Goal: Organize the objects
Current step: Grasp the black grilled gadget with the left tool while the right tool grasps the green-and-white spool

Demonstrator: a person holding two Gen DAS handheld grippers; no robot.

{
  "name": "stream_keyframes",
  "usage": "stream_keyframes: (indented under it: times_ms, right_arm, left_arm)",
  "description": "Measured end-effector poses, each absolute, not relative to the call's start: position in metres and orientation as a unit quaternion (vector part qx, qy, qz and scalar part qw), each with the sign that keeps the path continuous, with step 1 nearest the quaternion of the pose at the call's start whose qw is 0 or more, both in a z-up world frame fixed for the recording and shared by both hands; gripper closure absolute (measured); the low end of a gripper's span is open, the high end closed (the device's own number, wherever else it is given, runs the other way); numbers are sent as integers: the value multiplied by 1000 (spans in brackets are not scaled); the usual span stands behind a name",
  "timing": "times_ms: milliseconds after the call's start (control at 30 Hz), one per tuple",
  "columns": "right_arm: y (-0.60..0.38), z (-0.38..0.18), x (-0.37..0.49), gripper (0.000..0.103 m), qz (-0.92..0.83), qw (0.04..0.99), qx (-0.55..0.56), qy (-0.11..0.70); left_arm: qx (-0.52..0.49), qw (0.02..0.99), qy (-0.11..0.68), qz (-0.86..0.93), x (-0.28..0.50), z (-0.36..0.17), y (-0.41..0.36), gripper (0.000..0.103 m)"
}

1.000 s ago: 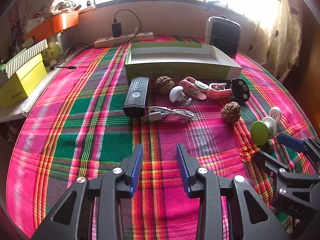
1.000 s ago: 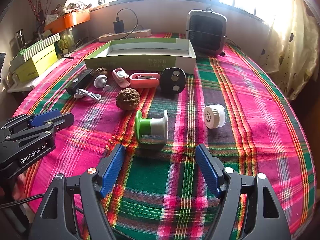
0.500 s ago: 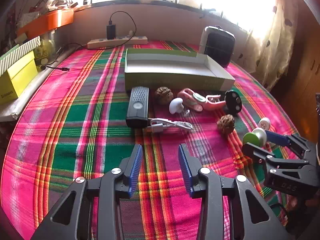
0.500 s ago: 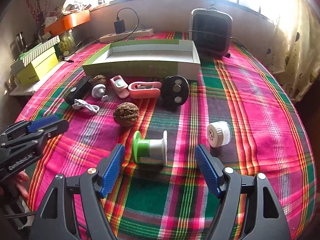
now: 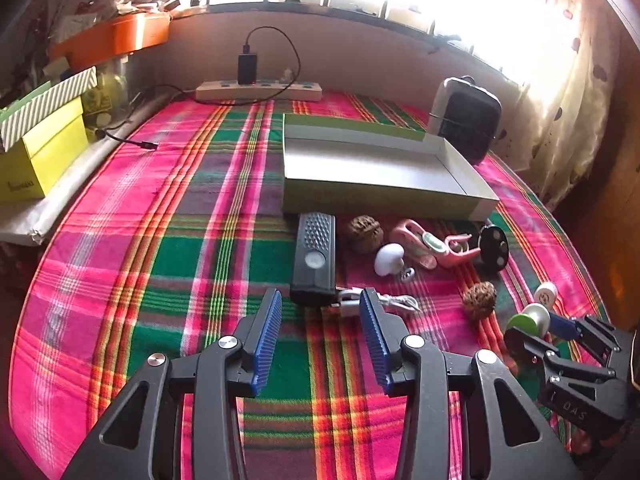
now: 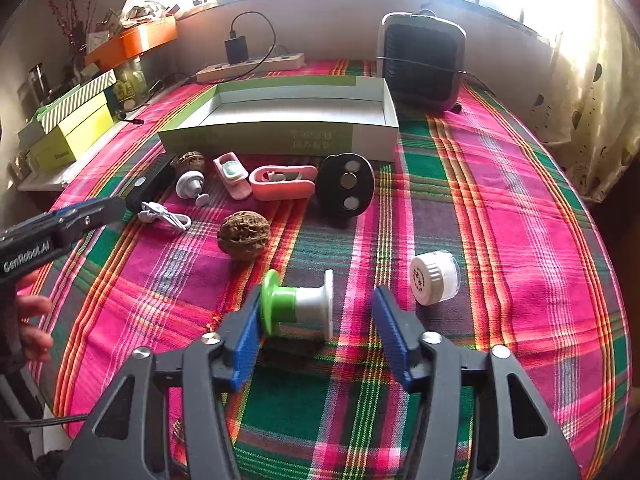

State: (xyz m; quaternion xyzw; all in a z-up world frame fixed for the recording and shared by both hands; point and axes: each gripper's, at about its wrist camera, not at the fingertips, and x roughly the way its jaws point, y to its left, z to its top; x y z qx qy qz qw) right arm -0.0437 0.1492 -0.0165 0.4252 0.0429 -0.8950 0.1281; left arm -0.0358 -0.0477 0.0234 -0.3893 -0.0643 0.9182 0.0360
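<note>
**Inspector:** Your right gripper (image 6: pixel 316 320) stands with its jaws wide apart around the green-and-white spool (image 6: pixel 298 307), which lies on its side on the plaid cloth (image 6: pixel 500 208). The green flange appears to sit against, or just beside, the left pad; the right pad is clear of the white flange. Nothing is clamped.

**Operator:** What is the risk there?

**Inspector:** In my judgement, the spool can roll. If you close unevenly, the left pad will push it right before the other pad arrives, and it may skid toward the small white jar (image 6: pixel 434 282) lying near on the right. The pads would bear on the flange faces, so a tilted closing could squeeze it out forward. The cloth is wrinkled just left of the spool, and a low finger could snag it.

**Operator:** And the left?

**Inspector:** Your left gripper (image 5: pixel 318 320) is moderately open and holds nothing. The white cable (image 5: pixel 380 302) lies just beyond its right finger, beside the black device (image 5: pixel 314 254). Advance carelessly and you will drag the cable into the device.

**Operator:** Destination?

**Inspector:** Presumably the open green box (image 6: pixel 280 136) at the far side, with nothing visible inside it. The walnut (image 6: pixel 244 236) and the other small items lie between the spool and the box, so carry high.
</note>
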Motion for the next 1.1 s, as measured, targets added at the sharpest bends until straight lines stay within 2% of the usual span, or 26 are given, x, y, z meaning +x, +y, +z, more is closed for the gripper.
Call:
stream_keyframes:
  times_ms: [233,1100]
  right_arm:
    - [147,-17,-46,69,-893,136,427,46]
    - [142,-10,-76,69,-892,141,427,42]
  left_arm:
    - [-396,37,-61,915,-54,24,-49,64]
    - [-443,19,-39,896,-95,7,-45,64]
